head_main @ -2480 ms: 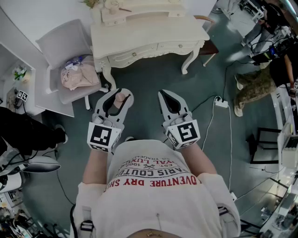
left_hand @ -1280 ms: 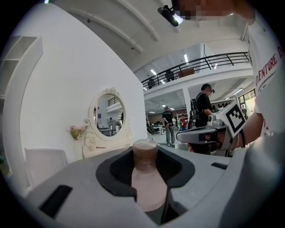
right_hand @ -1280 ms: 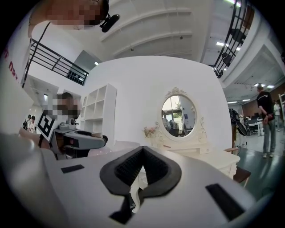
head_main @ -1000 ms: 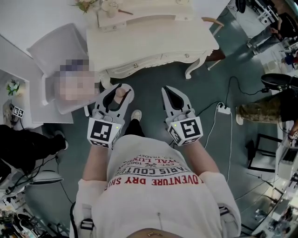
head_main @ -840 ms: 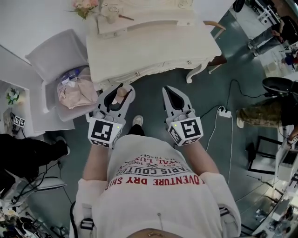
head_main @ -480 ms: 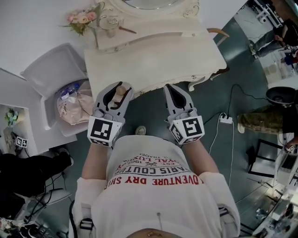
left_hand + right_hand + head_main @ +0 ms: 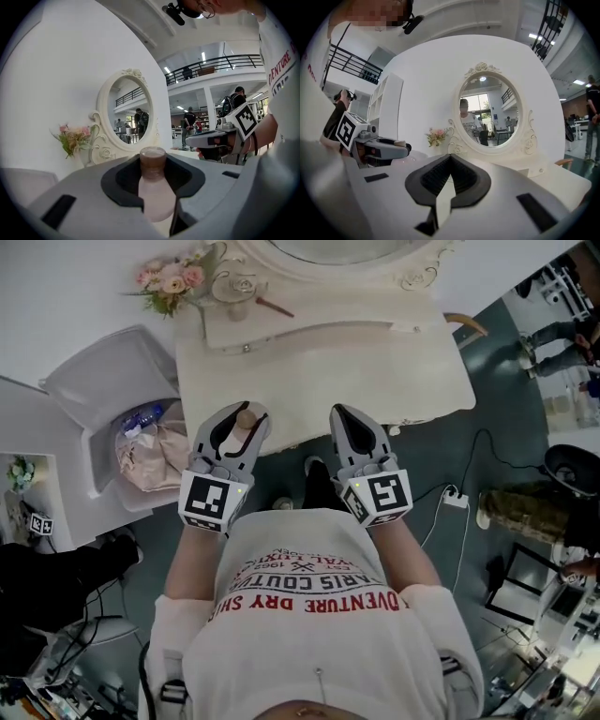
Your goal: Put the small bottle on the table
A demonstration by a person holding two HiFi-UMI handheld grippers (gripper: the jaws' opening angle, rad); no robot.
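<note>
The small bottle (image 7: 240, 434) is pale pink with a tan cap, and it stands upright between the jaws of my left gripper (image 7: 243, 416), which is shut on its body. In the left gripper view the bottle (image 7: 153, 194) fills the middle of the jaws, cap upward. My right gripper (image 7: 340, 412) is shut with nothing in it, its pads (image 7: 440, 176) meeting at the tips. Both grippers hover side by side over the front edge of the cream dressing table (image 7: 375, 367). The bare tabletop lies just ahead of them.
An oval mirror (image 7: 487, 112) stands at the table's back. A flower bunch (image 7: 169, 282) and a glass cup (image 7: 232, 287) sit on its raised shelf. A grey chair (image 7: 84, 390) with a pink bag (image 7: 155, 451) stands left. Cables and a power strip (image 7: 457, 500) lie on the floor right.
The person has walked up to the dressing table, so both grippers now reach over its front edge instead of the floor. The bottle stays in the left gripper; the right stays shut.
</note>
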